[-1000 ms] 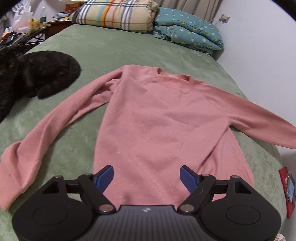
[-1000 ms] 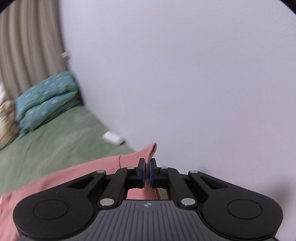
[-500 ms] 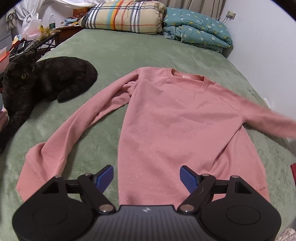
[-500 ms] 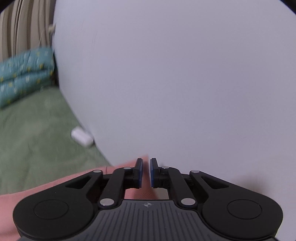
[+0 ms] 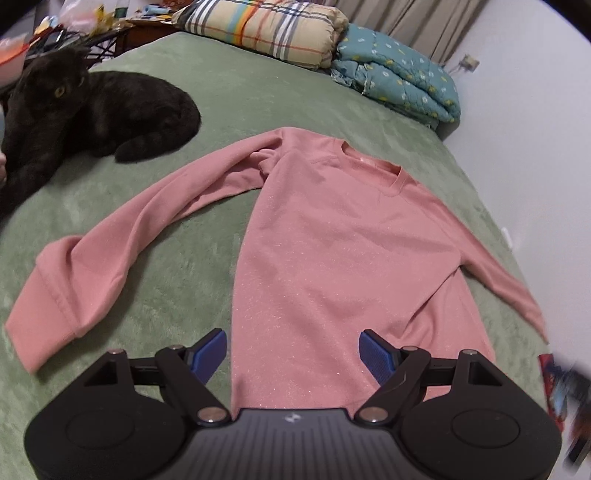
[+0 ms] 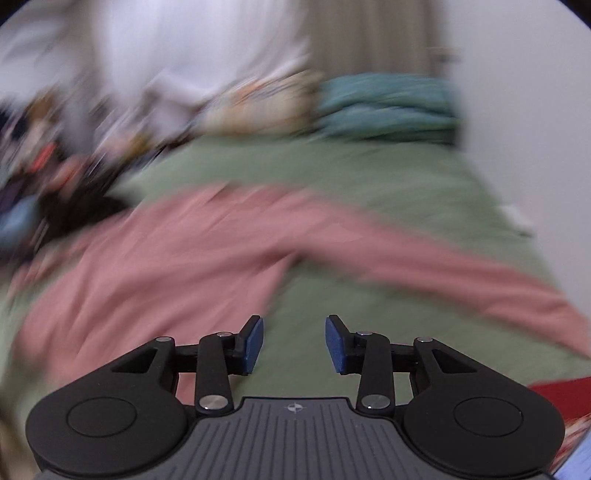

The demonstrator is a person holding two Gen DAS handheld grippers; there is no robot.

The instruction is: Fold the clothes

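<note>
A pink sweatshirt point(image 5: 332, 251) lies flat and face up on a green bed cover point(image 5: 192, 258), both sleeves spread out to the sides. My left gripper point(image 5: 293, 350) hovers over the hem, open, with nothing between its blue pads. The right wrist view is badly blurred. It shows the same sweatshirt point(image 6: 166, 266) with its right sleeve point(image 6: 461, 273) stretched across the bed. My right gripper point(image 6: 294, 341) stands open above the green cover, between the body and that sleeve, holding nothing.
A black cat point(image 5: 99, 110) lies on the bed at the left, close to the left sleeve. A plaid quilt point(image 5: 266, 29) and a teal quilt point(image 5: 399, 85) are stacked at the head. A white wall point(image 5: 546, 129) runs along the right side. A red item point(image 5: 554, 384) lies at the bed's right edge.
The right gripper opened and let go of the sleeve cuff, then swung from facing the wall to facing the bed. The sleeve now lies on the cover. The left gripper shifted sideways, still open.
</note>
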